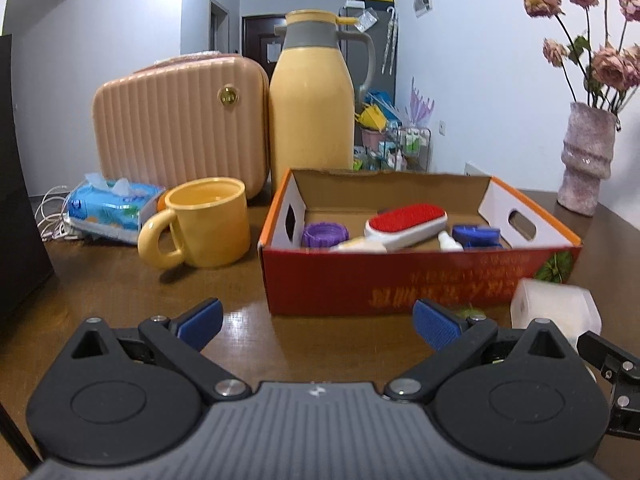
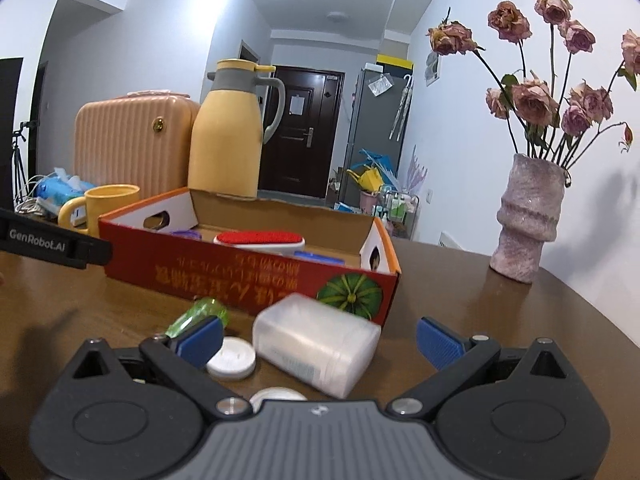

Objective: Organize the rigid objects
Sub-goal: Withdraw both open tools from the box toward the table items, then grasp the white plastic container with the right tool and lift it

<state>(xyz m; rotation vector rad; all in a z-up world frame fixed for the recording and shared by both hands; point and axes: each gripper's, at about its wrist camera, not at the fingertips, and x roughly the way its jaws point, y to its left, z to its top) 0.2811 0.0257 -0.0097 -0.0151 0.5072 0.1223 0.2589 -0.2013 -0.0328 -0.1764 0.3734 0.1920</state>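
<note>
Right gripper [image 2: 318, 342] spread wide, empty, and the translucent plastic box [image 2: 316, 344] lies on its side between its fingers, just near of the red carton [image 2: 248, 276], long axis slanting left-far to right-near. Left gripper [image 1: 318, 322] also wide open and empty, box off to its right, so the right is nearer.

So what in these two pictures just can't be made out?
- Printing on the red cardboard box: blurred in the left wrist view, upside down and soft in the right.
- Items inside the box: the near wall hides their lower parts in both views.
- Translucent plastic container: motion blur hides its label and contents in the right wrist view.
- Green object: mostly behind the right hand-held gripper.
- Inside of the yellow mug: hidden by its rim.
</note>
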